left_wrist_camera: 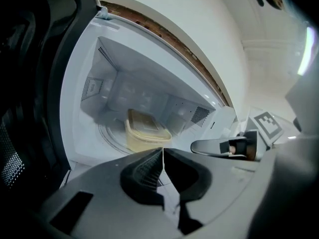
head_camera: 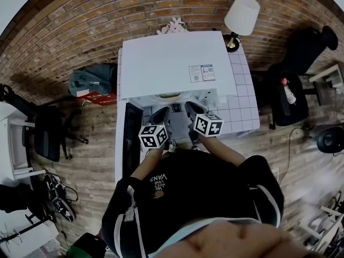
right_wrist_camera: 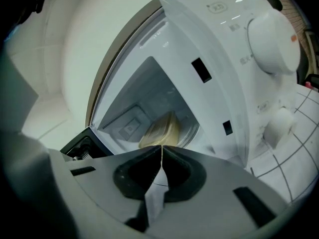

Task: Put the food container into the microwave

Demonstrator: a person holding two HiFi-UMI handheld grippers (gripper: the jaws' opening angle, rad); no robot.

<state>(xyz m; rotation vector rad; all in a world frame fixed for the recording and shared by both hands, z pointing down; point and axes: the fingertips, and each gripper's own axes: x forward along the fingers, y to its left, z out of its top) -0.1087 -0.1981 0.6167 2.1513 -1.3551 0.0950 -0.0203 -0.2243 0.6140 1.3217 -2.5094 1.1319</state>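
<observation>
The left tongs (left_wrist_camera: 163, 150) are closed, their two dark ribbed pads meeting edge to edge with nothing between them. The right tongs (right_wrist_camera: 162, 147) are closed and empty too, their tips pressed together in a thin seam. Both point slightly downward at the open front of a white microwave (head_camera: 172, 63), side by side and near each other. Each carries a cube with black and white square markers, the left cube (head_camera: 154, 136) and the right cube (head_camera: 208, 124), held in front of the person's dark sleeves.

Just beyond the tips of both tongs, the food container (left_wrist_camera: 144, 131) sits inside the microwave cavity on the round turntable (left_wrist_camera: 107, 137). It is a pale yellow rectangular tub with a lid on, standing upright and apart from both tongs.

The microwave door (head_camera: 131, 138) hangs open on the left, dark, with a perforated window. To the right of the cavity is the control panel, with a large upper dial (right_wrist_camera: 274, 41) and a smaller lower dial (right_wrist_camera: 281, 123). A printed sticker (head_camera: 201, 72) lies on the microwave's flat top.

The microwave stands on a bench (head_camera: 242, 109) with a white gridded top. A lamp (head_camera: 242, 15) with a white shade stands at the back right corner, and pale flowers (head_camera: 174, 24) show behind the microwave, against a brick wall (head_camera: 80, 26). On the wooden floor, a black office chair (head_camera: 48, 133) stands to the left.
</observation>
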